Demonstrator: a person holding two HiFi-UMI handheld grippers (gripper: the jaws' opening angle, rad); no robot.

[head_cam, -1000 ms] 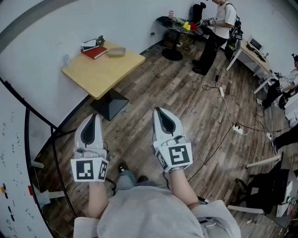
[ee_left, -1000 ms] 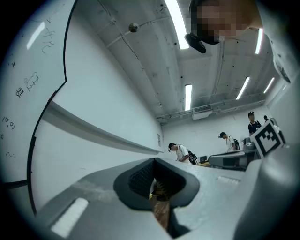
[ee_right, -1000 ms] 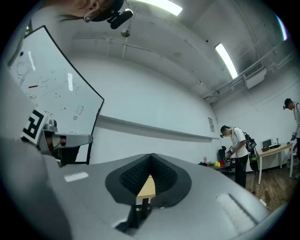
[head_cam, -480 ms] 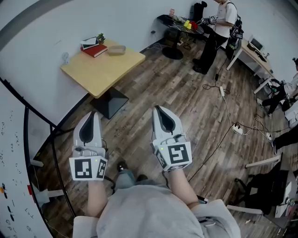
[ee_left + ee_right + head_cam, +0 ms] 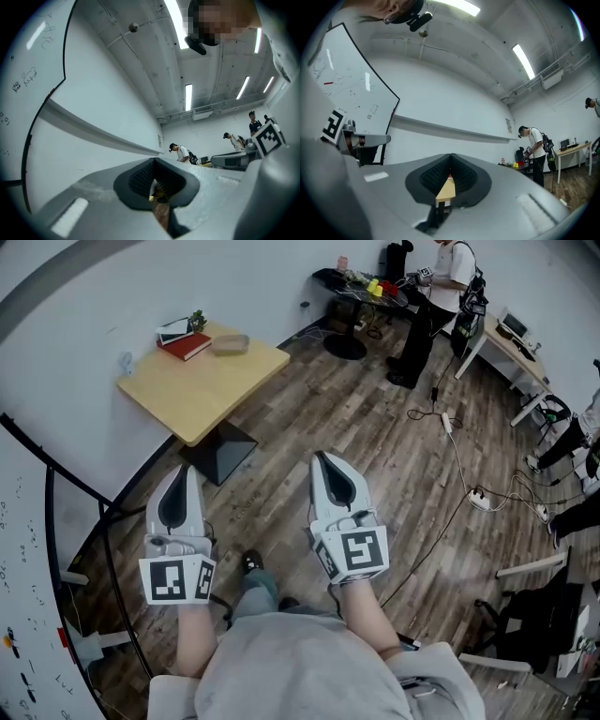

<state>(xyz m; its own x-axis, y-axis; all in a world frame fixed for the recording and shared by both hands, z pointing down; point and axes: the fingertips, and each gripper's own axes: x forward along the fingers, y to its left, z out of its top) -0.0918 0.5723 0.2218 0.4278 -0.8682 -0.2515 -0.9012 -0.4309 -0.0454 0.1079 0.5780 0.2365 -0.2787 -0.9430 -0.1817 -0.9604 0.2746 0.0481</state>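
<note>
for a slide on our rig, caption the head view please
Left gripper and right gripper, fingers shut and empty, held above a wood floor near a wooden table.

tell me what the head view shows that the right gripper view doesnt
Only the head view: the plank floor with cables lying across it, a red book on the table, and the right gripper seen from outside, its jaws together. Only the right gripper view: the ceiling strip lights and the ribbed inner pads of that gripper. Both: the yellow-topped table, the standing person, and the left gripper's marker cube.
</note>
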